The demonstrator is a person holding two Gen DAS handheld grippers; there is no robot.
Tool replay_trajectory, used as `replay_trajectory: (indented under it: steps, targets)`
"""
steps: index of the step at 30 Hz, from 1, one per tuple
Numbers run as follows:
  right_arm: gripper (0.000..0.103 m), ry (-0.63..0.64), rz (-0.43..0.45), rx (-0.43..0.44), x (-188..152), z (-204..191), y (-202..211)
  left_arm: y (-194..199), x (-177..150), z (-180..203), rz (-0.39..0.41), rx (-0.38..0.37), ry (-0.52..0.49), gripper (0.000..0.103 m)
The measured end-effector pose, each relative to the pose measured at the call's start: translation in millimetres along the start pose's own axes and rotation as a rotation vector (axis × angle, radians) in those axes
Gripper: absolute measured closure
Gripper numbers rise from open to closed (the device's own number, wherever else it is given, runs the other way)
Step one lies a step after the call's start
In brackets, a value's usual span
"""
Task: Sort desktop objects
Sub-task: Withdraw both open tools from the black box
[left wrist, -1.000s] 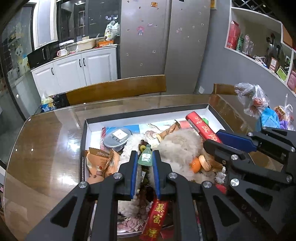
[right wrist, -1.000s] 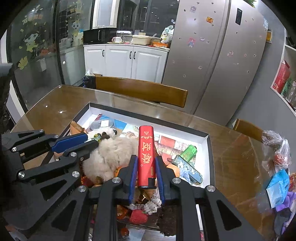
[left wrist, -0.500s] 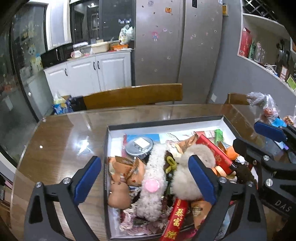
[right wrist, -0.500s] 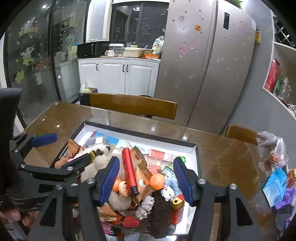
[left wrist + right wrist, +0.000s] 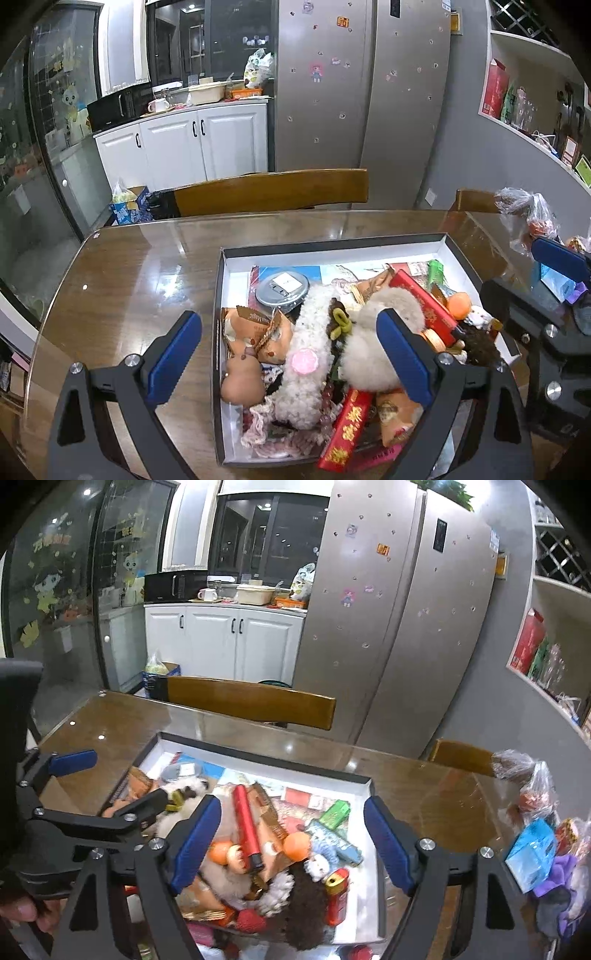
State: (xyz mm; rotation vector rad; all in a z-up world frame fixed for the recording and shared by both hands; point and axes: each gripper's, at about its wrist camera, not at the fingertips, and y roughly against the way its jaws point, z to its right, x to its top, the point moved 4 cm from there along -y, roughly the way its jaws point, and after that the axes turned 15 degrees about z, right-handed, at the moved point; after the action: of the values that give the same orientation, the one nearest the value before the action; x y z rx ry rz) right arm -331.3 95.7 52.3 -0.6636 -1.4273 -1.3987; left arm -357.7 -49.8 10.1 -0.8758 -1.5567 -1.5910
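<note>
A white-lined shallow box (image 5: 221,295) on the glass-topped table is heaped with small things. Among them are a long white plush (image 5: 310,350), a beige fur ball (image 5: 369,358), a round tin (image 5: 282,290) and a tan gourd (image 5: 242,382). My left gripper (image 5: 284,328) hovers wide open above the plush, gripping nothing. My right gripper (image 5: 291,808) hangs over the box (image 5: 369,782) with its jaws opening. The red tube (image 5: 245,823) lies loose on the pile below them, beside an orange ball (image 5: 295,845) and a green carton (image 5: 334,812).
Two wooden chair backs (image 5: 273,192) (image 5: 251,701) stand behind the table. Plastic bags and a blue packet (image 5: 532,845) crowd the table's right end. Bare table top (image 5: 140,273) lies left of the box. A person's fingers (image 5: 26,912) show at the lower left.
Both grippers have opened and lifted back from the box. The left let go of a small green bottle; the right let go of the red tube, which now lies on the pile.
</note>
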Motion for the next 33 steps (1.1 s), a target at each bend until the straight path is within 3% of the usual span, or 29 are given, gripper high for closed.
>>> replay_trajectory:
  steps: [7, 16, 20, 29, 33]
  targets:
    - [0.021, -0.032, 0.021, -0.040, 11, 1, 42, 61, 3, 3, 0.051, 0.014, 0.006, 0.006]
    - [0.021, -0.096, 0.047, 0.013, 9, -4, 138, 191, -6, 10, 0.169, 0.054, -0.009, 0.000]
    - [0.018, -0.084, 0.090, -0.036, 3, -3, 192, 257, -33, 14, 0.220, 0.088, 0.001, 0.000]
    - [0.017, -0.122, 0.152, -0.113, -84, -1, 297, 364, -126, 27, 0.242, 0.036, 0.049, 0.000]
    - [0.017, -0.156, 0.079, -0.103, -125, -3, 305, 382, -150, 36, 0.218, 0.016, 0.041, 0.000]
